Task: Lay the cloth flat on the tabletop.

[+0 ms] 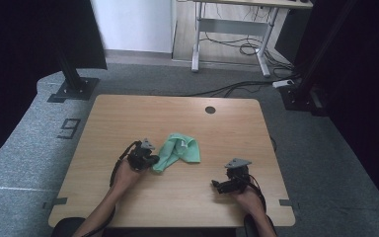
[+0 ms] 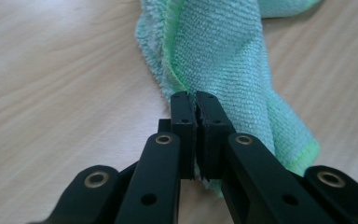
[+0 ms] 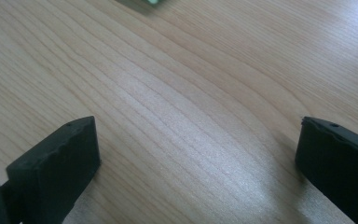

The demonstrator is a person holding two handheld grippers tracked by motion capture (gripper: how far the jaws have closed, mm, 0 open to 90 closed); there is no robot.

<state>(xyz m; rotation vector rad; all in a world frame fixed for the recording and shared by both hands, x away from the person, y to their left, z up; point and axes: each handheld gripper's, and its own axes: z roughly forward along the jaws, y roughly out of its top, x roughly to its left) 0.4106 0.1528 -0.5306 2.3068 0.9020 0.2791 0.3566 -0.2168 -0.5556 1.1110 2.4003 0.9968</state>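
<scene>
A crumpled green cloth [image 1: 179,151] lies near the middle of the wooden table [image 1: 128,118]. My left gripper [image 1: 148,161] sits at the cloth's near-left end. In the left gripper view the jaws are pressed together on a fold at the edge of the green cloth [image 2: 219,56], with my left gripper [image 2: 196,100] low over the wood. My right gripper [image 1: 217,186] rests near the table's front right, apart from the cloth. In the right gripper view my right gripper [image 3: 198,140] stands wide open over bare wood, and a sliver of the green cloth [image 3: 142,2] shows at the top edge.
A round cable hole [image 1: 210,109] sits near the table's far edge. Beyond the table are grey carpet, a black stand base [image 1: 73,90] at the left and a desk frame with cables [image 1: 237,44] at the back.
</scene>
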